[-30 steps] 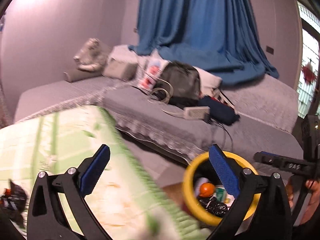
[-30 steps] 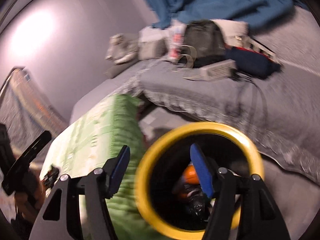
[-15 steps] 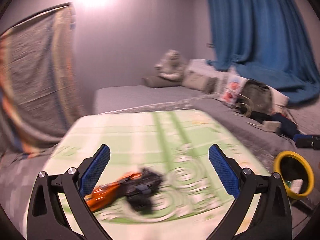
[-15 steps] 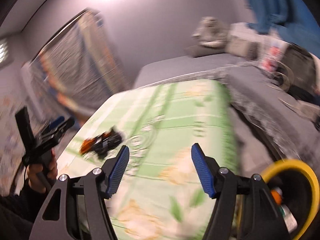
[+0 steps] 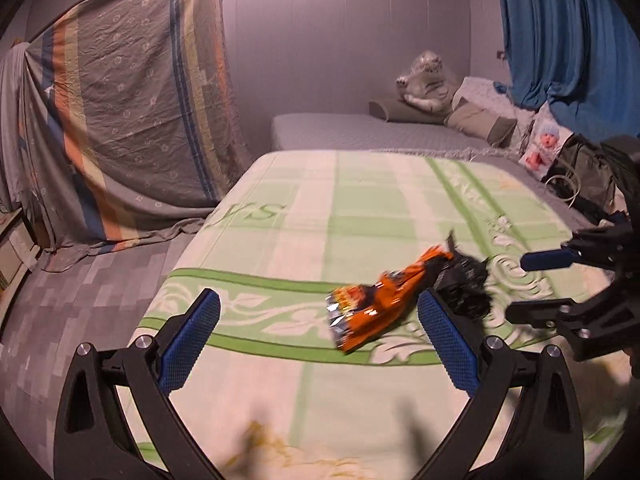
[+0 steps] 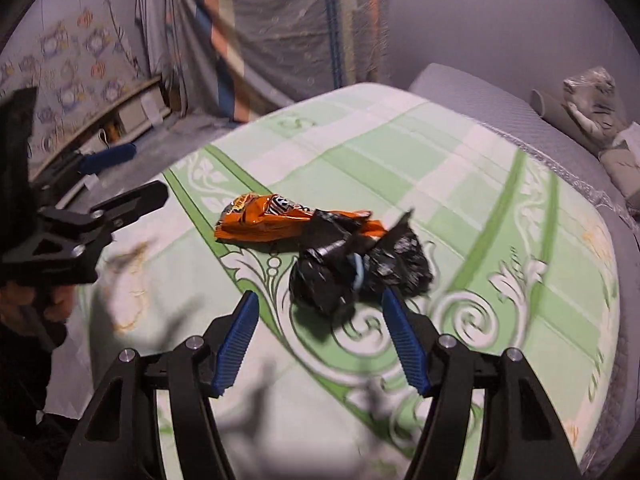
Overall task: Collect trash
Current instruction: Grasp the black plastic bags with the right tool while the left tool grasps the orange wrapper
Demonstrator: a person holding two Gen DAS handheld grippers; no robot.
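Note:
An orange snack wrapper (image 5: 376,300) and a crumpled black plastic bag (image 5: 464,284) lie together on the green-and-white blanket (image 5: 340,216). My left gripper (image 5: 320,340) is open and empty, just short of the wrapper. My right gripper (image 6: 320,340) is open and empty, its blue fingers just before the black bag (image 6: 356,272), with the wrapper (image 6: 272,220) beyond it to the left. The right gripper also shows in the left wrist view (image 5: 532,284), at the bag's right side. The left gripper shows at the left of the right wrist view (image 6: 116,180).
A striped sheet (image 5: 128,112) hangs at the back left. A grey mattress (image 5: 360,132) with a stuffed toy (image 5: 428,80), pillows and bags lies behind the blanket. A blue curtain (image 5: 560,40) hangs at the right. Grey patterned floor (image 5: 60,300) lies left.
Both grippers swung away from the yellow-rimmed bin toward the blanket and closed in on the wrapper and black bag. The bin has left both views.

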